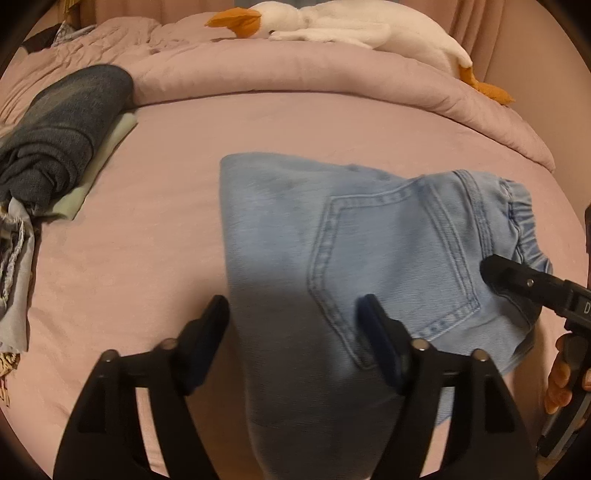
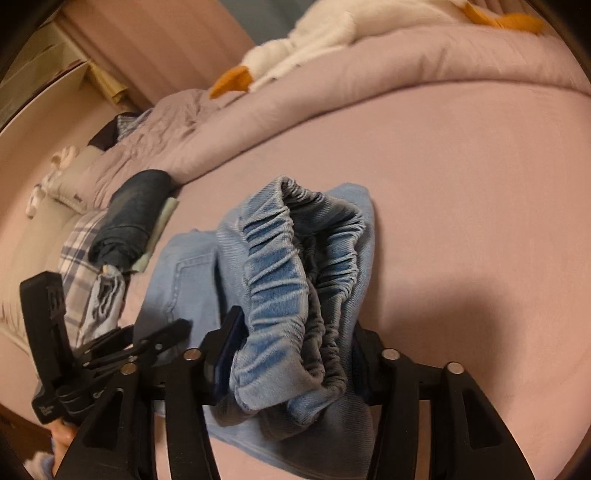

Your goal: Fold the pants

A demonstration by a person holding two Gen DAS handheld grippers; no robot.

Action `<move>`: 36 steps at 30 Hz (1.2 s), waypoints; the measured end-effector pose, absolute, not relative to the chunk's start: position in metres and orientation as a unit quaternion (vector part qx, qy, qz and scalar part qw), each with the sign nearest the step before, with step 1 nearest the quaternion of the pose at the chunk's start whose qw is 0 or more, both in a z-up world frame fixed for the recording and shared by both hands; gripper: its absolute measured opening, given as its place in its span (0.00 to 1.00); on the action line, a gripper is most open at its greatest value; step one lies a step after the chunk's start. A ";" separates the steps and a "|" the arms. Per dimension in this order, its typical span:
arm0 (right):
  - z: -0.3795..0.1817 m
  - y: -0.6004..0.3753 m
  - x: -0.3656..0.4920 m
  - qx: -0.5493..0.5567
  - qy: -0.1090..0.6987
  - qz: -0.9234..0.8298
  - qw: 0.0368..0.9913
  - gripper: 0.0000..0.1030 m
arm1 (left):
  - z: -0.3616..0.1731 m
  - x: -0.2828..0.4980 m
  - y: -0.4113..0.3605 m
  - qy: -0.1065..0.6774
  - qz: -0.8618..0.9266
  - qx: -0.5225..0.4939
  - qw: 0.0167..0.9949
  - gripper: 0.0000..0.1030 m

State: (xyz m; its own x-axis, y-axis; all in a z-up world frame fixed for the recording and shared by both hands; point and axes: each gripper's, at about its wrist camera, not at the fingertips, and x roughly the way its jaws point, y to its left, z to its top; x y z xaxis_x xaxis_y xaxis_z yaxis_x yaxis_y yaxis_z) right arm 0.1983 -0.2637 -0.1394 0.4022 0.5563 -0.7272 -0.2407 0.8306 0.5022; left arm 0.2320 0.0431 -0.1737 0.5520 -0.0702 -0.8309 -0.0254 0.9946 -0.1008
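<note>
Light blue jeans (image 1: pixel 369 240) lie folded on the pink bed sheet (image 1: pixel 147 221), back pocket up, elastic waistband to the right. My left gripper (image 1: pixel 295 325) is open, its fingers either side of the jeans' near part, above the cloth. My right gripper (image 2: pixel 295 354) has its fingers (image 2: pixel 229 339) around the bunched elastic waistband (image 2: pixel 280 258); the jaws are wide apart and I cannot tell if they press it. The right gripper also shows at the right edge of the left wrist view (image 1: pixel 517 280), touching the waistband.
A folded dark denim garment (image 1: pixel 62 136) on a pale green cloth lies at the left, with plaid and grey clothes (image 2: pixel 81 258) beside it. A rolled pink duvet (image 1: pixel 332 74) and a white plush goose (image 1: pixel 332 26) lie at the back.
</note>
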 end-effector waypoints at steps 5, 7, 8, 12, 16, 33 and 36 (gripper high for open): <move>-0.143 -0.267 0.198 0.164 0.500 0.230 0.818 0.61 | -0.172 0.223 0.045 0.473 -0.007 -0.051 0.880 0.76; -0.140 -0.267 0.195 0.156 0.500 0.227 0.821 0.61 | -0.169 0.214 0.043 0.469 -0.007 -0.042 0.882 0.76; -0.137 -0.267 0.193 0.151 0.499 0.227 0.823 0.61 | -0.168 0.209 0.043 0.466 -0.008 -0.039 0.884 0.76; -0.129 -0.272 0.181 0.128 0.490 0.225 0.832 0.61 | -0.171 0.193 0.043 0.469 -0.011 -0.029 0.883 0.76; -0.133 -0.265 0.175 0.083 0.494 0.216 0.838 0.62 | -0.176 0.188 0.044 0.468 -0.007 -0.039 0.883 0.76; -0.141 -0.262 0.161 0.080 0.508 0.197 0.835 0.66 | -0.157 0.169 0.036 0.459 0.009 -0.042 0.887 0.72; -0.125 -0.264 0.152 0.078 0.502 0.194 0.839 0.66 | -0.140 0.155 0.031 0.443 0.003 -0.035 0.896 0.73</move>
State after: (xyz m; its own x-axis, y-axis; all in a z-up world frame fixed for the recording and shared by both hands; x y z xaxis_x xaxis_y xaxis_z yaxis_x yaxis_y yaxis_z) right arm 0.1516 -0.2636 -0.1246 0.4203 0.4041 -0.8125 -0.2479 0.9124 0.3256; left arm 0.1554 0.0313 -0.1398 0.6070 -0.0256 -0.7943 -0.0364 0.9975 -0.0600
